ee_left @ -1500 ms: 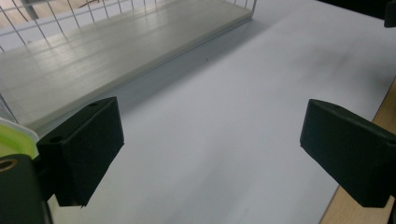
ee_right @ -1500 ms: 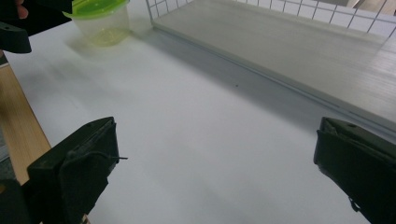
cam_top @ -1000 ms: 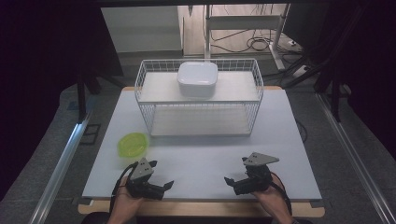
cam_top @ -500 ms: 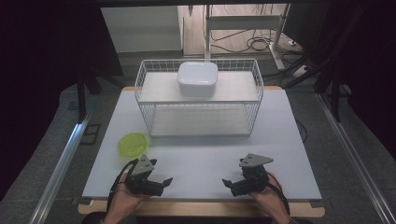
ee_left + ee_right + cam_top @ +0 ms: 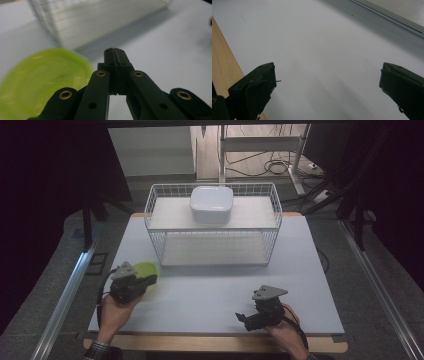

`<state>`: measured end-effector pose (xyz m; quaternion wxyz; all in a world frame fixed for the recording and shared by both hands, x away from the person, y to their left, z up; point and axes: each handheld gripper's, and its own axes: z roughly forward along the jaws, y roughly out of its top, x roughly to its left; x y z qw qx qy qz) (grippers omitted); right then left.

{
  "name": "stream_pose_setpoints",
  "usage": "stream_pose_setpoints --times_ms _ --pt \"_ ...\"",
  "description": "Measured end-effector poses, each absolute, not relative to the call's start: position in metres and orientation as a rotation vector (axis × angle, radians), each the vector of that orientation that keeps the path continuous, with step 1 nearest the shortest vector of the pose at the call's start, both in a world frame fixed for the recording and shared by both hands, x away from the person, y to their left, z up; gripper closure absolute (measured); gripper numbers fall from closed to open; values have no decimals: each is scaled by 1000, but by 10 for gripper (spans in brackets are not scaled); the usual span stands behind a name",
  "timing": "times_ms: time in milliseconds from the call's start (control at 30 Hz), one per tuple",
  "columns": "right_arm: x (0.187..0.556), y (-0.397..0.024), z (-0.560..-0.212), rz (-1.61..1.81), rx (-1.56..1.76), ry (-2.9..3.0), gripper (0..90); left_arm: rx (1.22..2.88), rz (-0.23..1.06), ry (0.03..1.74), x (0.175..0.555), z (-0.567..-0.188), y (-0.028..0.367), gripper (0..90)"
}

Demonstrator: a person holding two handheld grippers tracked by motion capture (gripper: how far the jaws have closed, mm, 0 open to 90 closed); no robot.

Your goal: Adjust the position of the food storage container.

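Note:
A lime-green plate lies on the white table top at the left, in front of the wire basket. My left gripper hovers at the plate's near right edge. Its jaws have just been closing and now meet, with nothing between them; the plate lies blurred just to their left. My right gripper rests near the table's front edge at the right. Its jaws stand wide open over bare table, pointing left.
A white wire basket stands at the middle back of the table, with a white square container on its upper shelf. A wooden strip runs along the front edge. Metal rails flank the table on both sides.
The left hand has moved forward and to the left, up to the green plate, and its jaws have gone from open to shut. The right hand has hardly shifted.

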<state>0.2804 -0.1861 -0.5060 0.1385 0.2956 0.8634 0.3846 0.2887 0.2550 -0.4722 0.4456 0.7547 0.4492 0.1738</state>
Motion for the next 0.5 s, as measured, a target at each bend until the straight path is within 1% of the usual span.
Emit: stream_pose_setpoints --times_ms 100,267,400,500 --pt "280 -184 -507 1100 850 2510 16 1811 486 1188 301 -470 283 900" --pt "280 -183 -508 1085 836 2520 20 1799 541 1244 312 -473 300 900" --pt "280 -182 -508 1080 829 2521 20 1793 572 1320 322 -487 315 900" --pt "280 -182 -509 1078 833 2524 21 1788 568 1379 328 -500 326 900"
